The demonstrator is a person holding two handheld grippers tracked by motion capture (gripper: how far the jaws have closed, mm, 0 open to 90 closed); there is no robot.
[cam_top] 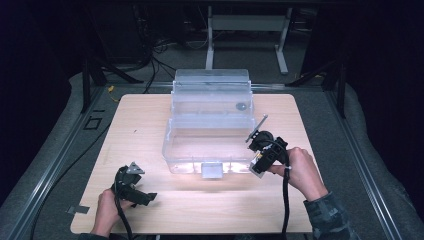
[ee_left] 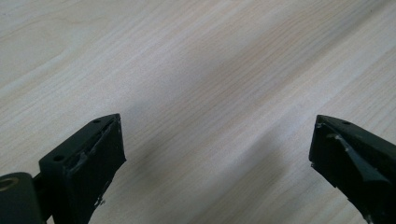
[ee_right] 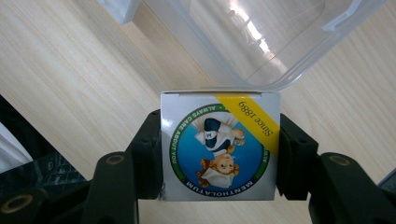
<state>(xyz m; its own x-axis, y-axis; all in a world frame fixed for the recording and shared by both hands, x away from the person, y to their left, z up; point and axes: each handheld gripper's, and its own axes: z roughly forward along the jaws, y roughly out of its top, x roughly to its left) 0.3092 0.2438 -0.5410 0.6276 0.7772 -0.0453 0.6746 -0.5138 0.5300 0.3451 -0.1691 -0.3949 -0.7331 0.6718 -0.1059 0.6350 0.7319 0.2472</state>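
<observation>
Currently I read the right gripper (ee_right: pixel 219 149) as clamped on a small white carton (ee_right: pixel 219 145), one black jaw pressing each side of it. In the right gripper view the carton's upper face bears a round blue picture with a green ring, the word MENTHOLATUM, and a yellow diagonal band reading "Since 1889"; the print appears upside down from this camera. The jaws stand about half open, set by the carton's width.

In the high view I see the right gripper (cam_top: pixel 261 159) held by the person's right hand (cam_top: pixel 299 167) at the near right corner of the clear plastic bin (cam_top: pixel 210 145). The carton (cam_top: pixel 258 168) sits just beside that corner, outside the bin wall. The right gripper view places the bin's transparent rim (ee_right: pixel 261 81) directly beyond the carton's far edge, with the wooden table (ee_right: pixel 70 74) beneath.

The bin stands near the middle of the table (cam_top: pixel 150 115), with its clear lid (cam_top: pixel 211 92) tipped up behind it.

The left gripper (ee_left: pixel 217 163) has its jaws spread wide with nothing between them; its own view shows bare wood grain below. In the high view I locate the left gripper (cam_top: pixel 134 187) near the front left edge of the table, held by the left hand (cam_top: pixel 106 210), well apart from the bin.
</observation>
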